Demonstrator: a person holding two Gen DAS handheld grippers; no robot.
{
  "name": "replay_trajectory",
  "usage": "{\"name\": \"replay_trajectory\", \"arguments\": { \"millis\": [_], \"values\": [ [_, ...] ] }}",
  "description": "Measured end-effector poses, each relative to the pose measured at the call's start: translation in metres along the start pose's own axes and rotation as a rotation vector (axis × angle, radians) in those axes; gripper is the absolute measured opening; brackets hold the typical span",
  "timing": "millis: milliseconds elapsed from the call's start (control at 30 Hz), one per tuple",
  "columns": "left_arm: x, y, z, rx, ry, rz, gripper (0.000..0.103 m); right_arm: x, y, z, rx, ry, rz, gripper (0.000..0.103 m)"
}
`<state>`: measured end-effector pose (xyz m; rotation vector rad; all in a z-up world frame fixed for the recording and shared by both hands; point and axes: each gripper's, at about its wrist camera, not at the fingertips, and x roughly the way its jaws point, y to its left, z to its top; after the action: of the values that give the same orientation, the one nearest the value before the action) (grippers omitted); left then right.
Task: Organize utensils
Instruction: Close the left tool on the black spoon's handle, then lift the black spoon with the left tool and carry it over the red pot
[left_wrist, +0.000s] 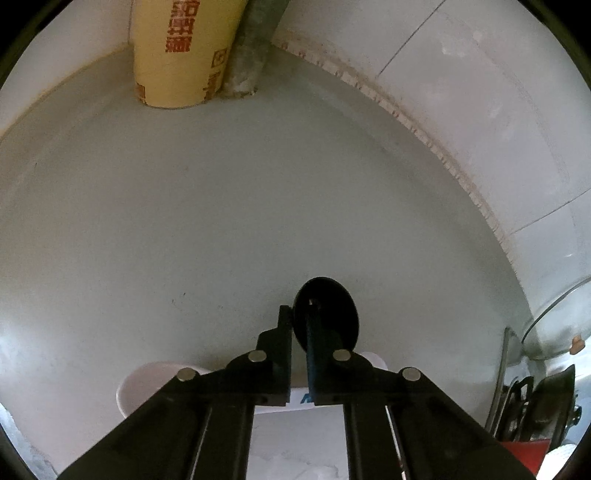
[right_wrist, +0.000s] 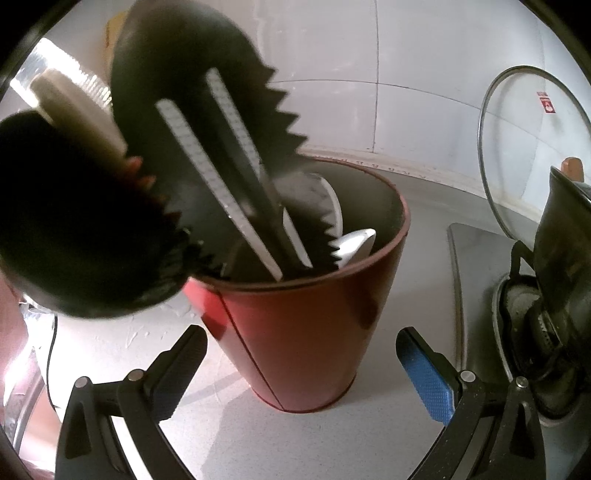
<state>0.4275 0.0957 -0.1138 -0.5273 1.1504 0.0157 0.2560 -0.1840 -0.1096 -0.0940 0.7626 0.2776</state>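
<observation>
Left claw (left_wrist: 300, 332): closed, its 2 fingers pinched on the thin neck of a black spoon (left_wrist: 327, 314); the oval spoon head stands up just past the fingertips, above the tabletop (left_wrist: 221, 221).
Under left claw: a white bowl (left_wrist: 140, 384) lies low in the view, partly hidden by the claw's body; what sits on the white surface below it is too blurred to tell.
Left view, right edge: dark utensils (left_wrist: 532, 402) stand in a red holder whose rim just shows, with a glass lid (left_wrist: 554, 317) leaning behind them.
Left view, far: a yellow paper cup (left_wrist: 177, 55) with red print stands upright on the tabletop at the wall, touching a grey pipe (left_wrist: 251, 48) on its right.
Right claw (right_wrist: 301, 373): wide open, holding nothing; its black finger and blue-padded finger stand on either side of the holder's base without touching it.
Holder (right_wrist: 303, 332): red, tapered, upright on the tabletop just ahead of the right claw.
Holder contents: 2 black toothed servers (right_wrist: 207, 122), 1 slotted, lean out to the left over the rim; white spoons (right_wrist: 354, 243) lie against the inner wall.
Right view, right side: a black pot (right_wrist: 565, 236) on a stove, the glass lid propped against the tiled wall (right_wrist: 424, 74) behind it.
</observation>
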Motion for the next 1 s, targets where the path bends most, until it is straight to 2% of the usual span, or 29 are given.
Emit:
{"name": "replay_trajectory", "arguments": {
  "millis": [367,733,1000],
  "values": [
    [-0.032,0.002,-0.010,-0.041,-0.128,-0.065,0.003,-0.008,0.009,-0.005,-0.014,0.003,-0.005,0.103],
    [-0.088,-0.002,-0.023,0.004,-0.283,-0.081,0.003,-0.011,0.007,-0.005,-0.007,-0.018,-0.017,0.103],
    [-0.117,-0.003,-0.030,0.033,-0.354,-0.093,0.003,-0.020,0.004,-0.003,0.004,-0.041,-0.016,0.099]
  ]
}}
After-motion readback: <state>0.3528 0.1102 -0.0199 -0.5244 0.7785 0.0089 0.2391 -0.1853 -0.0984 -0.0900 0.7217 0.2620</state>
